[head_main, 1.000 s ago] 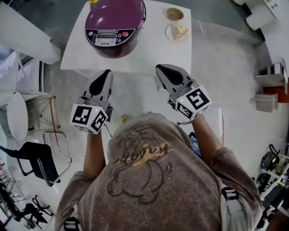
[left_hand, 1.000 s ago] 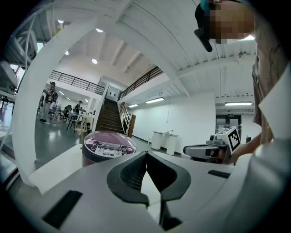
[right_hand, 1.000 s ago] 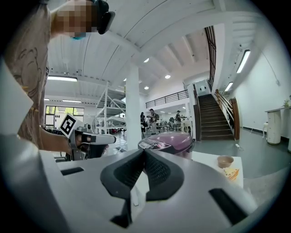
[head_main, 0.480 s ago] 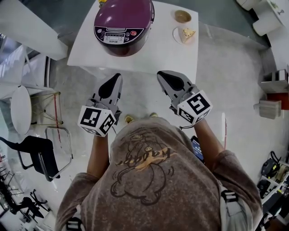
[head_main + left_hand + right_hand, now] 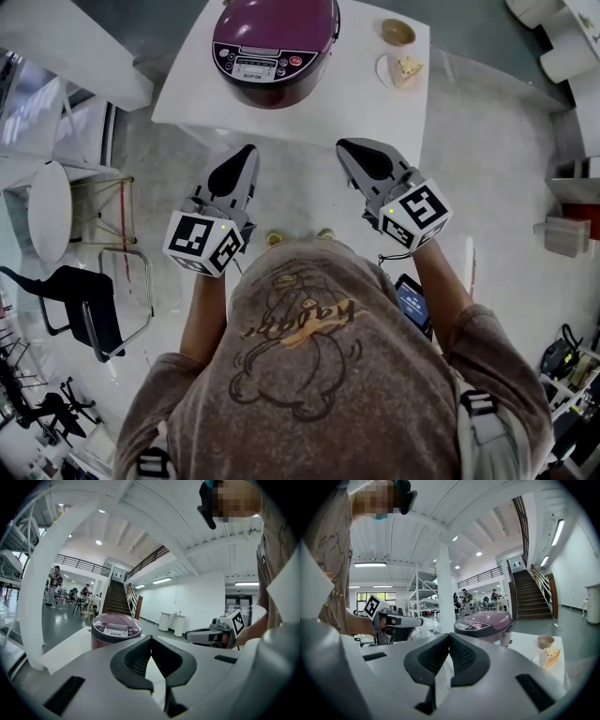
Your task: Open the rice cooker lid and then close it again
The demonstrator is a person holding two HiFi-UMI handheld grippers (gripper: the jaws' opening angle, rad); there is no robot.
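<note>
your left gripper [image 5: 151,641] has its jaws closed tip to tip, with nothing between them. your right gripper [image 5: 449,637] reads the same: tips meeting, empty. both hang in the air short of the white table [image 5: 375,108], well apart from the rice cooker [image 5: 275,45]. the cooker stands on that table with its lid [image 5: 281,19] down and flush. finding: a shut lid fits a cooker yet to be opened, or one opened and closed again; these views do not settle which. a cup [image 5: 397,32] and a plate [image 5: 382,71] stand to the cooker's right.
</note>
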